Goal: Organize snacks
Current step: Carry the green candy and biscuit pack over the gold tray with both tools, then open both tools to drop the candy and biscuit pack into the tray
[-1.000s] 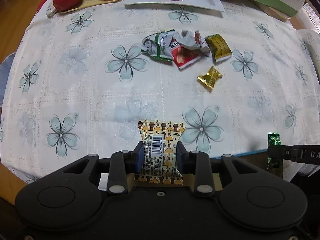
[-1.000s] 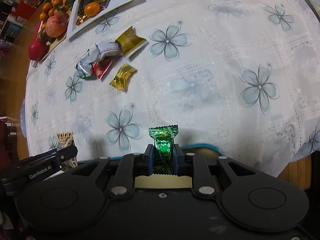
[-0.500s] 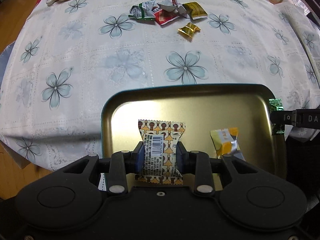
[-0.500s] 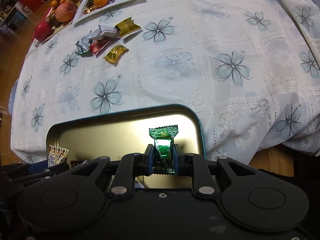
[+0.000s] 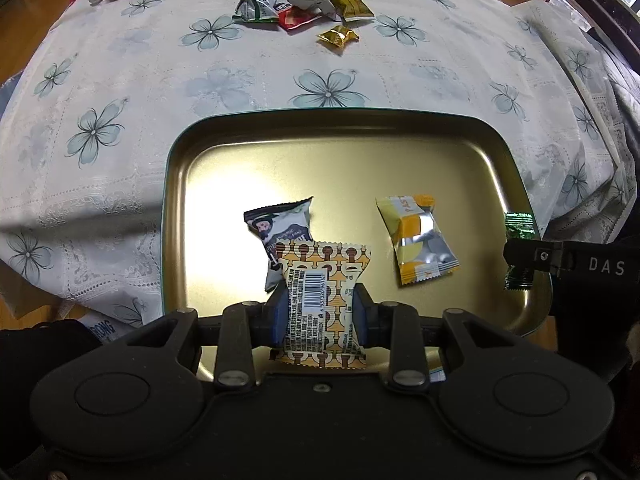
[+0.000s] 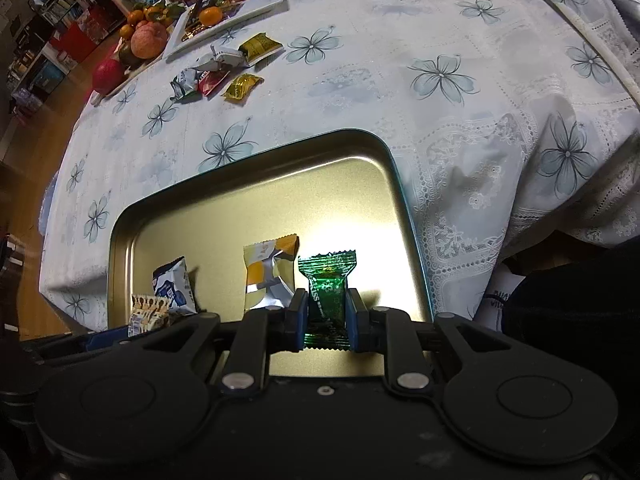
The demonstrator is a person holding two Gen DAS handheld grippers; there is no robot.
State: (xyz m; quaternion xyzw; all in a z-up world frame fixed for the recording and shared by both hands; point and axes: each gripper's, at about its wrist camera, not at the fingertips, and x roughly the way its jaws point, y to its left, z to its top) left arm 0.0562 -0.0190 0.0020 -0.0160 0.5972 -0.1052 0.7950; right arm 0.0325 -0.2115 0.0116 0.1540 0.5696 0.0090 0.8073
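Round table (image 5: 120,184) draped in a white lace-trimmed tablecloth (image 6: 460,128) printed with grey-blue flowers; cloth edge hanging over the near side. Beyond the far rim, warm wooden floor (image 6: 36,184); crowded shelves (image 6: 52,32) of colourful boxes and books along the upper left of the right wrist view. At the table's far edge, fruit platter (image 6: 140,46) and white rectangular plate (image 6: 256,4). Dim indoor light.

We are in a home, at a dining table. We see a white tablecloth (image 5: 168,128) with blue flowers and lace edges. A tray of fruit (image 6: 136,46) with an apple and oranges sits at the far end. Candy wrappers (image 5: 304,8) lie in a little pile. Full shelves (image 6: 52,28) stand behind, above a wooden floor (image 6: 24,216).
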